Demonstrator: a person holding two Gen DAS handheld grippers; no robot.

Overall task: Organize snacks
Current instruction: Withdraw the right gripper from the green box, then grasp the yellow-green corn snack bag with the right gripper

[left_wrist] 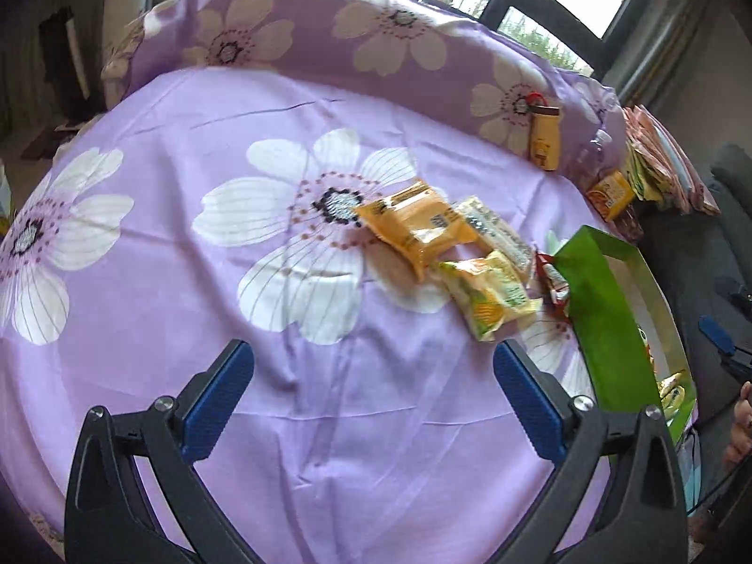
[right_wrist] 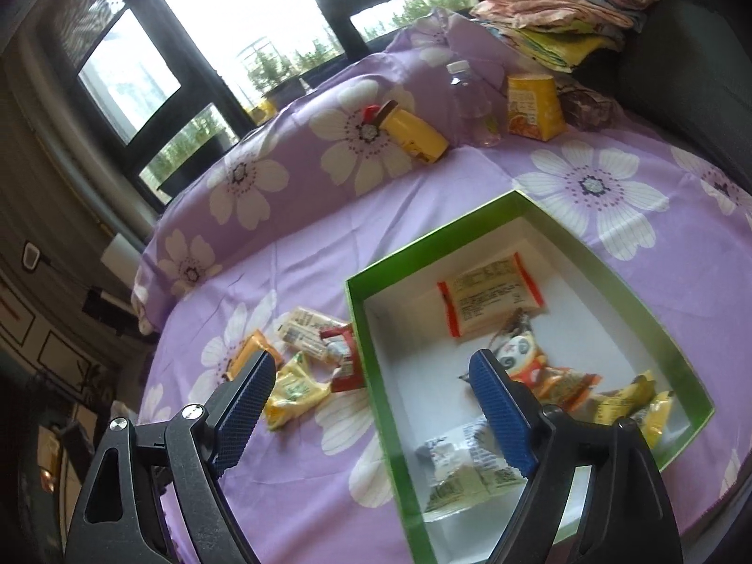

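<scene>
Right wrist: green box (right_wrist: 526, 207) lies lengthwise away; both hand-held grippers (right_wrist: 373, 406) (left_wrist: 373, 404) gape empty.

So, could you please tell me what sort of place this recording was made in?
Probably a room in a home: a floral purple sheet covers the work surface, folded linens are stacked beside it, and a dark-framed window looks onto greenery.

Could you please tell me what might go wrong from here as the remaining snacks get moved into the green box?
The loose packets overlap in a heap beside the green box, so an open left claw could pinch two at once or drag the wrinkled sheet. The red packet leans against the box wall, so grabbing it may nudge the box. The right claw straddles that wall and could catch it.
</scene>
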